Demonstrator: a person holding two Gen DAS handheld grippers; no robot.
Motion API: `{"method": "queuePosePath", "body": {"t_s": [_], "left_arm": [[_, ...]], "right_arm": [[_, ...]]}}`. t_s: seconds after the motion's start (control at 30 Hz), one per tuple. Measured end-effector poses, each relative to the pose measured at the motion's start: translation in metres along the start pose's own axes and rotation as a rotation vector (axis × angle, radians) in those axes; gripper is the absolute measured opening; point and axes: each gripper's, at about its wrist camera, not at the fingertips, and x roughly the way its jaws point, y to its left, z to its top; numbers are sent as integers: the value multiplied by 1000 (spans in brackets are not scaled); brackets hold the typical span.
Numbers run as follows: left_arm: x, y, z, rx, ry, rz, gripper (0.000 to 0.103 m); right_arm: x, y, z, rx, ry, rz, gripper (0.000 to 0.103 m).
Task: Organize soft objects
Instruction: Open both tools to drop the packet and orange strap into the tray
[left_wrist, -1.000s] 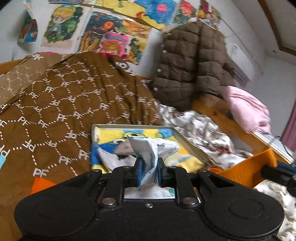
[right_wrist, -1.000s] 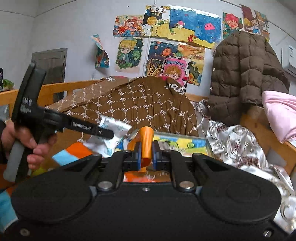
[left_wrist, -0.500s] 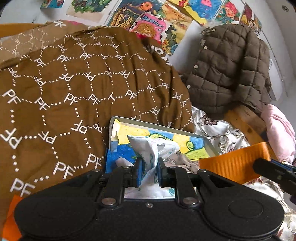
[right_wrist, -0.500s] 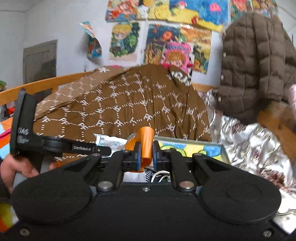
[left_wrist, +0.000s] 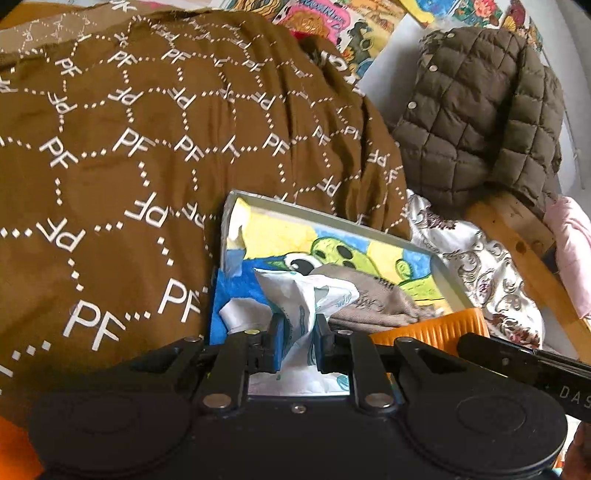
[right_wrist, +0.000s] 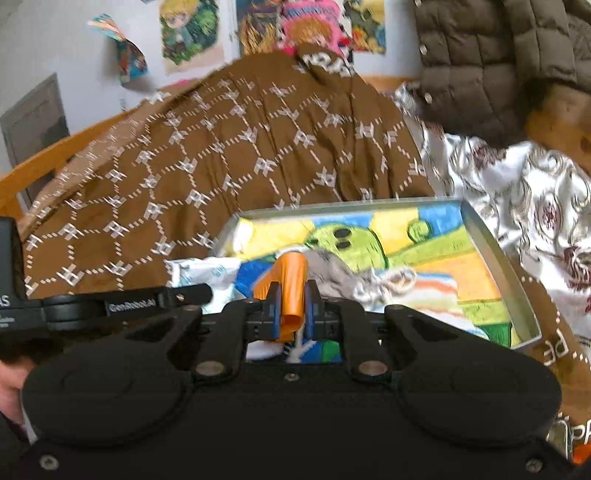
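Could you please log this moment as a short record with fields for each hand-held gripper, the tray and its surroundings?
left hand-held gripper: shut on white printed pouch
right hand-held gripper: shut on orange ribbed piece
tray: metal rim, colourful drawing inside, grey knit item lying in it
behind tray: brown patterned quilt
right of tray: quilted brown jacket, silver floral fabric

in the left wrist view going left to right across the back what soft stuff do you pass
brown PF-patterned quilt → white floral sheet with the brown quilted jacket above it → pink cloth at the right edge
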Motion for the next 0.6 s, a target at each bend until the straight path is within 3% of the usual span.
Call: {"method": "queuePosePath", "body": {"t_s": [0.33,0.6], "left_arm": [[15,-3,-3,23,22,61,21],[10,-2,0,7,19,70,39]], "right_arm": [[26,-24,-17,19,40,-79,21],[28,-26,-17,-7,28,-104,26]]}}
